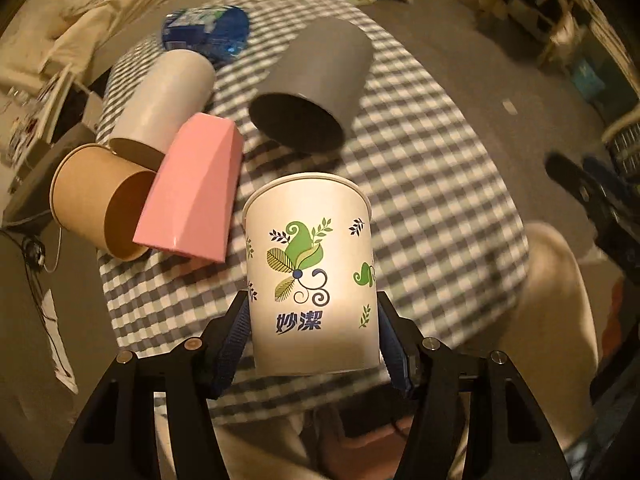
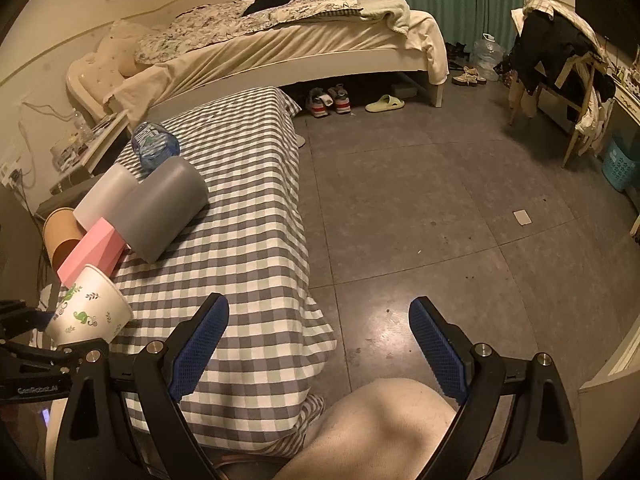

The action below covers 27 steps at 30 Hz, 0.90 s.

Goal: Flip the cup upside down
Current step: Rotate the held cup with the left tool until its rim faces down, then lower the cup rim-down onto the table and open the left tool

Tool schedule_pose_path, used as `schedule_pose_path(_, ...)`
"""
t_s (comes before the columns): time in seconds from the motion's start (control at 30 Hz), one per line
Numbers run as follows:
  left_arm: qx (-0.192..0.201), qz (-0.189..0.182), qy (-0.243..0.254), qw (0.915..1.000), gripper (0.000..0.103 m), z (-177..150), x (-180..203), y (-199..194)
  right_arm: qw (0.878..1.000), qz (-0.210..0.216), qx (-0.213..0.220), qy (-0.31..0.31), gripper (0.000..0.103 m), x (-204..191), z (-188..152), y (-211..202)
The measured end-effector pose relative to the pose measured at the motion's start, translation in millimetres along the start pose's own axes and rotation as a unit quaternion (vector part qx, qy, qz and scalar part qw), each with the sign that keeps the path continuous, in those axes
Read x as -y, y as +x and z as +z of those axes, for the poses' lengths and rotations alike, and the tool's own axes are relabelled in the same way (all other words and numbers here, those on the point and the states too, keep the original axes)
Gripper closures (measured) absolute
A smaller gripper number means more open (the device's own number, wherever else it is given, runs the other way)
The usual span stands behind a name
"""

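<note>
My left gripper (image 1: 314, 332) is shut on a white paper cup (image 1: 310, 272) with green leaf prints and blue characters. The cup is held above the checked cloth, its rim pointing away from me and its base near the camera. The same cup shows in the right wrist view (image 2: 90, 312) at the left edge, tilted, with the left gripper behind it. My right gripper (image 2: 318, 344) is open and empty, off the table's front right corner, above the floor and a knee.
On the checked tablecloth (image 1: 420, 184) stand a grey cup (image 1: 316, 80), a pink faceted cup (image 1: 196, 188), a white cup (image 1: 164, 100) and a brown paper cup (image 1: 96, 200). A blue water bottle (image 1: 206, 30) lies behind. A bed (image 2: 280, 44) and chair (image 2: 560, 76) stand beyond.
</note>
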<state>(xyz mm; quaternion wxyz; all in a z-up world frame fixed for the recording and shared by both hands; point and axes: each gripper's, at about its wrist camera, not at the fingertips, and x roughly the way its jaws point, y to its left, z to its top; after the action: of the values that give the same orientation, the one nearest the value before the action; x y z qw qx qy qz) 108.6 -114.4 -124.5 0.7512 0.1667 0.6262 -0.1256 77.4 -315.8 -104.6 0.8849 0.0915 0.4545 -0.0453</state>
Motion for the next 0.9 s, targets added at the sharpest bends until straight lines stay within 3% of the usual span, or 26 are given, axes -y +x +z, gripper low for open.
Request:
schedule_pose_path(0.2,-0.052,0.025,0.065,0.9962,0.041,-1,1,-6,1.000,0.007,-0.002,0.003,0.011,-2,1,2)
schedule_pose_path(0.43,-0.117,0.051,0.123,0.9841,0.041,10,17,19,1.000,0.014,-0.003,0.007,0.011,2,0,3)
schedule_pose_path(0.57,-0.120,0.069,0.143,0.9800,0.041,21,26,29,1.000,0.013,-0.001,0.017,0.011,13,0,2)
schedule_pose_path(0.9,-0.097,0.060,0.139,0.9837,0.040,43,30,30,0.999,0.001,-0.003,0.045,0.011,40,1,2)
